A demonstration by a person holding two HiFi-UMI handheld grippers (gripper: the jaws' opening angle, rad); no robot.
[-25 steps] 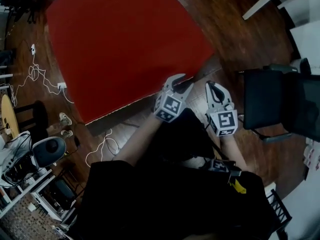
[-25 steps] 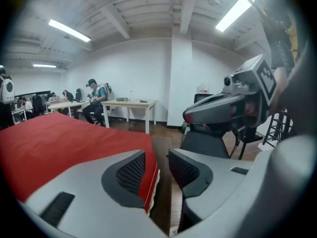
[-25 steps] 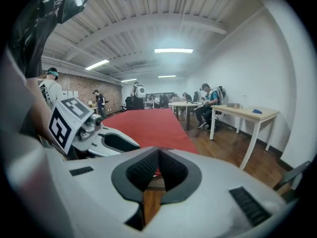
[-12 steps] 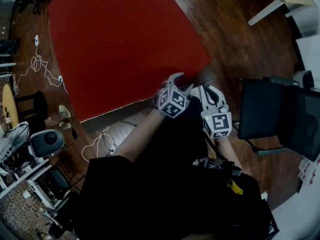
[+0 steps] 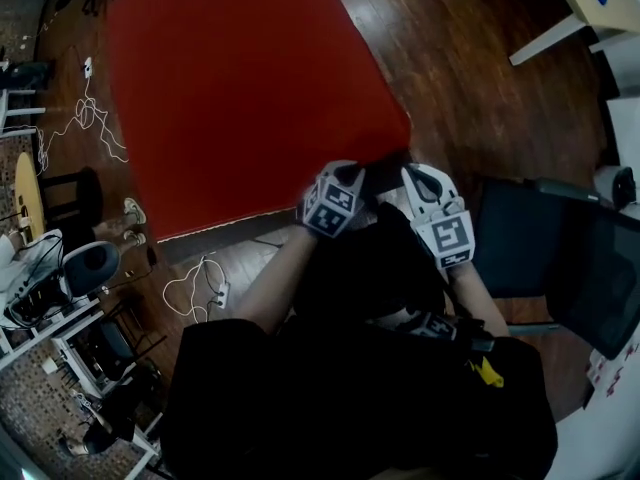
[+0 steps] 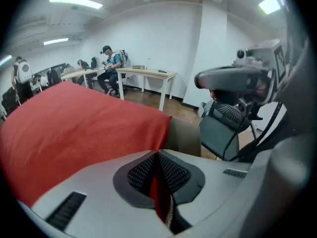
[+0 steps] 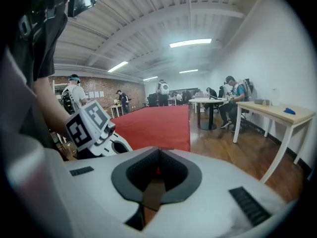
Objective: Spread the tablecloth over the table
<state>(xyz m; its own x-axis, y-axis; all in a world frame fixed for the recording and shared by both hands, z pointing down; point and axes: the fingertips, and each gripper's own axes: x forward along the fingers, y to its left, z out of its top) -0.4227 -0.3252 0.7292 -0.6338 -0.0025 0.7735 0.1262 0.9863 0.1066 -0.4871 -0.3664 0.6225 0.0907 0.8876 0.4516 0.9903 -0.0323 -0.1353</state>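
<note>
The red tablecloth (image 5: 240, 88) lies over the table, and its near right corner stops short of the bare brown table corner (image 6: 184, 137). My left gripper (image 5: 350, 171) is at that near edge. Its jaws have just been closing and are now shut on the cloth's hem, with red fabric pinched between the pads (image 6: 157, 155). My right gripper (image 5: 417, 173) is shut just right of the table corner, apart from the cloth. In the right gripper view, the right gripper (image 7: 158, 152) points along the cloth (image 7: 153, 125), and nothing shows as held.
A black office chair (image 5: 560, 258) stands close on the right. A white desk (image 5: 590, 8) is at the far right. Cables (image 5: 80, 128) and equipment lie on the wooden floor to the left. People sit at desks (image 6: 111, 63) beyond the table.
My left gripper dropped to the cloth's near right corner and went from open to shut on the hem. My right gripper, still shut, moved up beside that corner.
</note>
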